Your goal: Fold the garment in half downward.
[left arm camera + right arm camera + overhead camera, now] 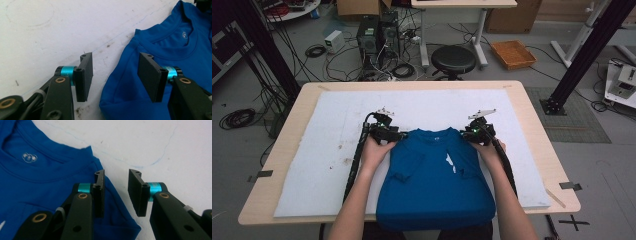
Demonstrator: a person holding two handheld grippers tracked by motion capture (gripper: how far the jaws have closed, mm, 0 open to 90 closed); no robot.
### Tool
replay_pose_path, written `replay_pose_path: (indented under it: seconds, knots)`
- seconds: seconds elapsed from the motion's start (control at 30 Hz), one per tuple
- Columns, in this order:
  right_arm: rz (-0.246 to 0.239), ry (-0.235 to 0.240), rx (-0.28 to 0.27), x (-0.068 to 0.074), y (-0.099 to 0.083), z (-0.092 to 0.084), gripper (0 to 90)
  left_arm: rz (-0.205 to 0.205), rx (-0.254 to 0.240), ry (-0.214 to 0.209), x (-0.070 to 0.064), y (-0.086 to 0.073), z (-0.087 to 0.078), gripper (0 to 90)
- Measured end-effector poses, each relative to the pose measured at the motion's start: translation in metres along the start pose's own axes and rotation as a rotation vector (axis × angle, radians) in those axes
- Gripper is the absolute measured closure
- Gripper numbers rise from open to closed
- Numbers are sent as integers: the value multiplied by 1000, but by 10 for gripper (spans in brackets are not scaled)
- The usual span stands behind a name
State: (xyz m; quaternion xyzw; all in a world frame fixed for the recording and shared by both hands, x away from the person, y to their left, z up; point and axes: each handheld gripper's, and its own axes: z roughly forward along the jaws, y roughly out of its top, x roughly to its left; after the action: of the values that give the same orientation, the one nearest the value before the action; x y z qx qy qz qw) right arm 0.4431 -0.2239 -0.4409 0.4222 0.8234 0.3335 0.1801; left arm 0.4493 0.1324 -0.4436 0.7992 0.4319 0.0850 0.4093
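Note:
A blue T-shirt [432, 175] lies on the white mat [322, 150], collar away from the person, sleeves folded in over the front, its hem hanging past the near table edge. My left gripper [398, 135] is at the shirt's left shoulder. In the left gripper view the shoulder edge of the T-shirt [130, 82] lies between my left gripper's [116, 75] open jaws, pads apart from the cloth. My right gripper [467, 133] is at the other shoulder. The right gripper's [116, 191] jaws stand open over the edge of the T-shirt [50, 177], not pressing it.
The mat covers most of a light wooden table [292, 120]. Beyond the far edge stand a black stool [453, 59], computer towers [377, 32] with loose cables, and an orange tray [513, 54] on the floor. Black frame posts [584, 55] rise at both sides.

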Motion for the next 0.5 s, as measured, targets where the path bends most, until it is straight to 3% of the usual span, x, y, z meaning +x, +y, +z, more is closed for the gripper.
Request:
replay_pose_path:
  seconds: [0.07,0.13,0.23,0.37,0.43,0.5]
  knots:
    - [4,9,6,0,-1,2,699,15,4,-1,-1,0,2,472]
    - [-3,20,4,0,-1,2,741,56,18,32,-3,0,2,519]
    - [-21,33,7,2,-1,2,845,69,21,33,-4,0,1,651]
    - [-13,36,8,1,-1,1,841,112,27,32,-8,1,3,762]
    - [-9,31,0,1,-1,0,782,118,6,41,-10,1,3,740]
    - [5,38,-15,-1,0,0,729,103,-9,42,-10,2,3,619]
